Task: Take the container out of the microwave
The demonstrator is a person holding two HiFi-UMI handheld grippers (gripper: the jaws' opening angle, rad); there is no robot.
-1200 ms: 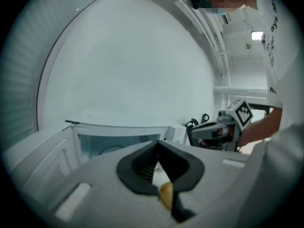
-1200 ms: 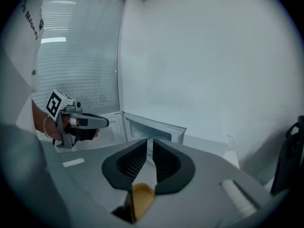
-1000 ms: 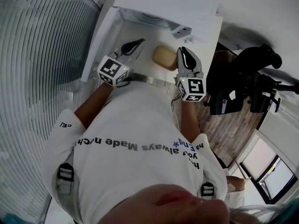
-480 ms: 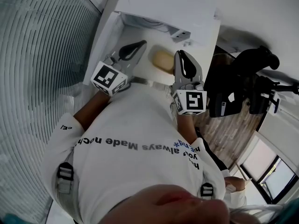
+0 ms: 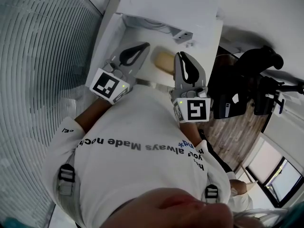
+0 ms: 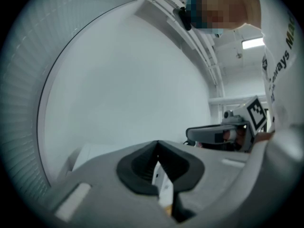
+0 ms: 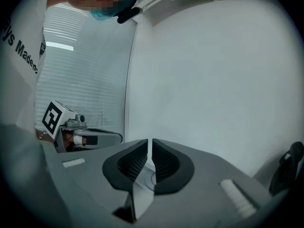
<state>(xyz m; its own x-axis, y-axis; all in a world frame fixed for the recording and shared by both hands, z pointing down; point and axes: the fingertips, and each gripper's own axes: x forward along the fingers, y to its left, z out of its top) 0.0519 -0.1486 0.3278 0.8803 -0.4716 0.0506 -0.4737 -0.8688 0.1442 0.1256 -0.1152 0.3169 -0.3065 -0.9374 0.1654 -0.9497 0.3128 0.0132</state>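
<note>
**Tan object lies in front of the white microwave; both tongs are empty**

White dominates the head view. A white box at the top, which I take to be the microwave (image 5: 166,6), stands against a pale wall, with a white ledge (image 5: 142,37) running out from its front toward the person. On that ledge, just in front of the microwave, lies a rounded tan object (image 5: 163,61). It is the only candidate for the container, though it is too small and too hidden to be sure.

The left gripper (image 5: 145,45) hangs in front of the microwave, on the left of the tan object, with its tips pointing toward the box. In its own view the jaw tips meet, and nothing is caught between the pads. The right gripper (image 5: 181,55) is held in front of the microwave on the other side, just beside the tan object and covering its edge. Its jaws are drawn almost together, leaving only a thin slit with nothing in it. Neither tong touches the object as far as the head view shows, and both gripper views look at bare pale wall.

If the tan object is the container, it already appears to be outside the microwave's cavity, so the removal looks done or nearly done. If it is not, the container is out of sight and all the work remains: opening the jaws, reaching in, gripping and drawing it out.
</note>
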